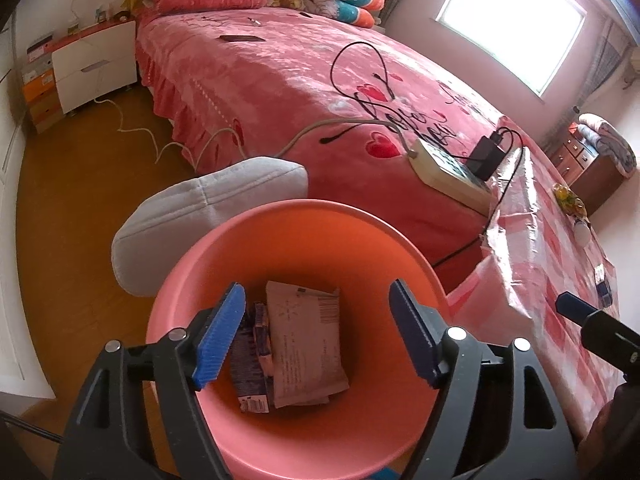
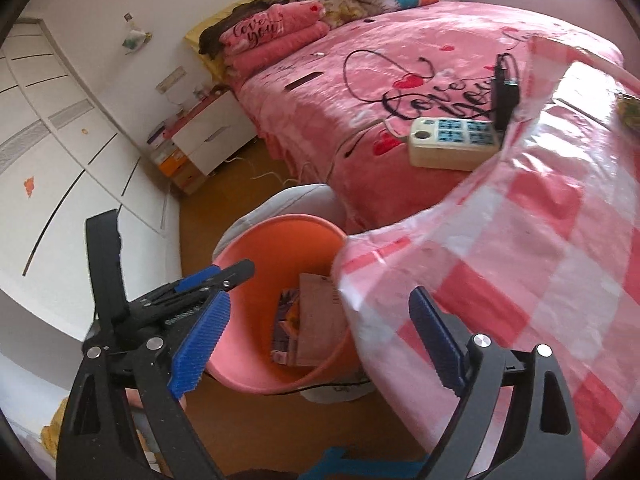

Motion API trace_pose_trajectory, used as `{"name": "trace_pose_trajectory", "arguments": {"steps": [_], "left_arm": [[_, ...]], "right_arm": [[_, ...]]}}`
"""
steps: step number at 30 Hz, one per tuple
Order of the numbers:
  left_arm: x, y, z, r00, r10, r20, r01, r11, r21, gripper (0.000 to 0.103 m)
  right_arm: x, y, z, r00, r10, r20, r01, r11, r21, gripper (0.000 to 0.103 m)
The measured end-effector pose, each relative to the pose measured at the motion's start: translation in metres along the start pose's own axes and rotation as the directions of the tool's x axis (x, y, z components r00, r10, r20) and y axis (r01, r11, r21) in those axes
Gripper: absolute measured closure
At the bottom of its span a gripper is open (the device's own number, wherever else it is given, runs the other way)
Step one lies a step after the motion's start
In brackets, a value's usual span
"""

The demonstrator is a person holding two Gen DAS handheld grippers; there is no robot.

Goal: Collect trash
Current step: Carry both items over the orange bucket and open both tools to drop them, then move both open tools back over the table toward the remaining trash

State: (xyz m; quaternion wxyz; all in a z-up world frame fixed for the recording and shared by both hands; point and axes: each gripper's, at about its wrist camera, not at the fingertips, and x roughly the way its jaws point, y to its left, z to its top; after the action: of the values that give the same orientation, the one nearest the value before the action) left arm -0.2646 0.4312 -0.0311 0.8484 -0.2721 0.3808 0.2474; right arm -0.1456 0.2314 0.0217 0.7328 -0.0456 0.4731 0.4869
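A bedroom, seen from both tongs. At far left, white wardrobe doors [image 2: 60, 152] and a wooden floor [image 1: 80, 184]. Next, a grey cushion [image 1: 208, 216] lies on the floor, touching the far side of a pink bin [image 1: 192, 280].

The left tongs [image 1: 316, 328] hang directly over the bin's mouth, spread wide and holding nothing. Inside the bin lie two pieces of trash: a beige packet [image 1: 304, 344] leaning over a purple wrapper [image 1: 250, 360].

The right tongs [image 2: 316, 340] are also spread and empty, poised above the bin's right rim where a pink checked tablecloth [image 2: 520, 260] droops over the tabletop edge, hiding part of the bin.

Further right, on the bed [image 1: 280, 80], sit a power strip [image 1: 448, 176] with a black charger [image 1: 486, 156] and loose cables. At the tabletop's far end lies a yellow wrapper [image 1: 568, 200], probably trash not yet collected.

Risks: the two tongs are close together and could knock each other. Reaching right, a finger could snag the slack tablecloth or a cable and drag the power strip. Bumping the rim could tip the light bin.
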Motion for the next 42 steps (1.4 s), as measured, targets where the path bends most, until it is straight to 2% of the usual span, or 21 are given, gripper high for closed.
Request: {"name": "trace_pose_trajectory", "arguments": {"steps": [12,22,33,42], "left_arm": [[-0.008,-0.037,-0.001,1.000,-0.028,0.000,0.028,0.997,0.076,0.022],[-0.015,-0.069,0.000,1.000,0.014,0.010,-0.015,0.989,0.149,0.016],[-0.026,-0.102,0.000,0.998,0.046,0.040,-0.054,0.972,0.228,0.015],[-0.031,-0.140,0.000,0.996,0.065,0.060,-0.080,0.946,0.313,0.015]], "right_arm": [[-0.022,-0.038,-0.012,0.997,-0.060,0.039,0.057,0.995,0.079,0.011],[-0.038,-0.057,-0.030,0.990,-0.119,0.072,0.113,0.991,0.075,0.010],[-0.055,-0.074,-0.044,0.990,-0.097,0.103,0.089,0.992,0.086,0.010],[-0.075,-0.093,-0.054,0.987,-0.090,0.136,0.073,0.990,0.121,0.010]]}}
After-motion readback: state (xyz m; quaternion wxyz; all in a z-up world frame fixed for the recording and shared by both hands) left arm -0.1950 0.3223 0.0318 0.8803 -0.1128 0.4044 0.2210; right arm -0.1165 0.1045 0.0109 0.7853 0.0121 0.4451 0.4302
